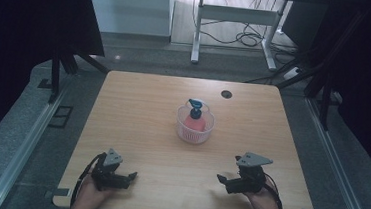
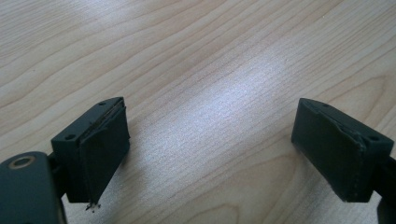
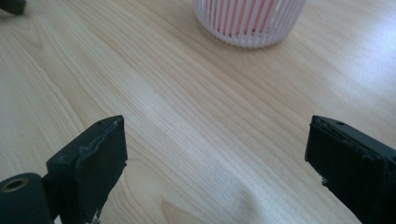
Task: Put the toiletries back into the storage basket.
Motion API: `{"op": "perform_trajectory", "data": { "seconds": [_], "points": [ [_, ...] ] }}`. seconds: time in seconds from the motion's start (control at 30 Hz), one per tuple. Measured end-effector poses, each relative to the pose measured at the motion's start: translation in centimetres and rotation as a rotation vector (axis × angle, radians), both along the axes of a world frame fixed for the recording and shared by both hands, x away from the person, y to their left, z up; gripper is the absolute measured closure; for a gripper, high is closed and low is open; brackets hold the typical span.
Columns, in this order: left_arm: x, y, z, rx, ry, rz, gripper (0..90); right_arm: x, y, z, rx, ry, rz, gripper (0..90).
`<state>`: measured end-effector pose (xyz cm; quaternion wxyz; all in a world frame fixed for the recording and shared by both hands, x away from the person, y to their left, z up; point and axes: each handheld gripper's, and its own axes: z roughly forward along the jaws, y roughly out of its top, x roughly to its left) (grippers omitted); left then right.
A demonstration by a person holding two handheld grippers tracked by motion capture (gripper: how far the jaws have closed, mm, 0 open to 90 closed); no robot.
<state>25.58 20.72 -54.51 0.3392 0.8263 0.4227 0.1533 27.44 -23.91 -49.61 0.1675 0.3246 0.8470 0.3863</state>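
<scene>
A white slatted basket (image 1: 195, 127) stands at the middle of the wooden table (image 1: 137, 116), and inside it sits a red bottle (image 1: 194, 121) with a blue pump top (image 1: 196, 107). The basket's lower wall (image 3: 250, 21) also appears at the top of the right gripper view, red showing through the slats. My left gripper (image 1: 130, 176) rests near the front left edge, open, with bare wood between its jaws (image 2: 210, 140). My right gripper (image 1: 222, 180) lies near the front right, open and empty (image 3: 217, 158), well short of the basket.
A round cable hole (image 1: 226, 94) sits in the table's far right part. Beyond the table stand a white desk frame (image 1: 235, 18) and loose cables (image 1: 249, 38) on the floor. Dark curtains hang at both sides.
</scene>
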Motion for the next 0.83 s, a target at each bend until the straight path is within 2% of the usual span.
{"op": "perform_trajectory", "data": {
  "seconds": [0.5,0.67,0.83],
  "points": [
    [0.0,0.0,0.0,0.001,-0.001,0.001,11.0,-0.6,0.3,-3.5,-0.047,0.029,0.002,5.5],
    [0.0,0.0,0.0,0.001,-0.001,0.001,11.0,-0.5,0.2,-4.7,-0.033,0.076,0.006,4.7],
    [0.0,0.0,0.0,0.001,-0.001,0.001,11.0,-0.5,0.2,-4.7,-0.030,0.076,0.003,5.1]
  ]
}}
